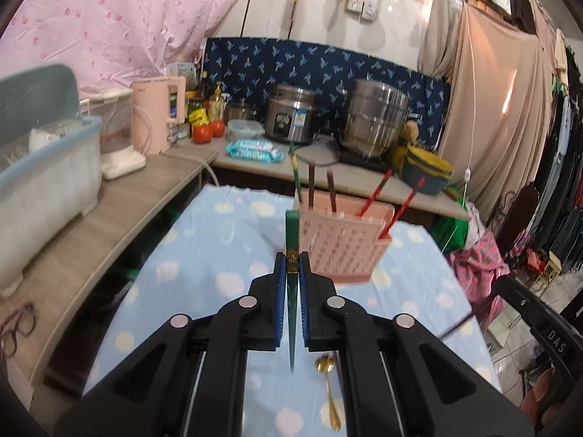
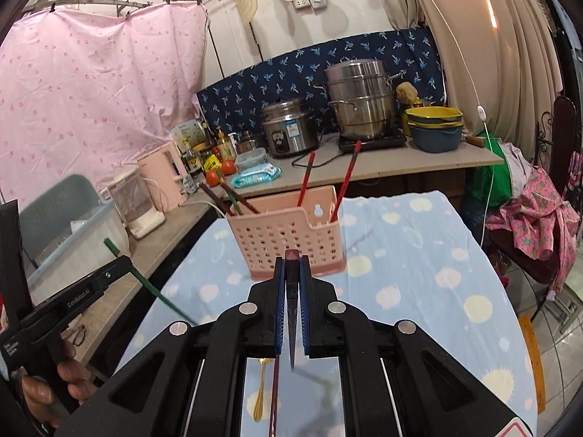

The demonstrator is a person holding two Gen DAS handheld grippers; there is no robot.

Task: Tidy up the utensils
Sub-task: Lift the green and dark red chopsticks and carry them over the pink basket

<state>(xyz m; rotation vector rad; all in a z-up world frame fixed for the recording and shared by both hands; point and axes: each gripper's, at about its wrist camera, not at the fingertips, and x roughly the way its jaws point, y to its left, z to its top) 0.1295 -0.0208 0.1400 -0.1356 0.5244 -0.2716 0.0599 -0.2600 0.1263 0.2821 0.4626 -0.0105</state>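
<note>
Green lacquer shows between our left hand-held gripper's point(image 1: 292, 267) blue pads: it is pinching a green chopstick point(image 1: 292, 235) near its thick square end, the thin tip trailing back under the jaws. Our right hand-held gripper point(image 2: 292, 273) pinches a dark brown chopstick point(image 2: 292, 293) the same way, butt end forward. Both hover above the blue spotted cloth on the table point(image 2: 419, 273), just short of the pink basket point(image 2: 288, 240) that stands toward the far edge.

In the basket, one green stick and two brown ones lean at the left end and two red ones point(image 2: 305, 179) at the right. A gold spoon point(image 1: 329, 393) lies flat on the cloth at the near edge, and another dark chopstick point(image 2: 274, 393) beside it.

We judge these sticks light, stiff and rather slick, so they may swivel in a narrow pinch; gripping the square upper part, as now, seems safest. The spoon will be harder: thin, flat to the cloth, best taken across its handle.
</note>
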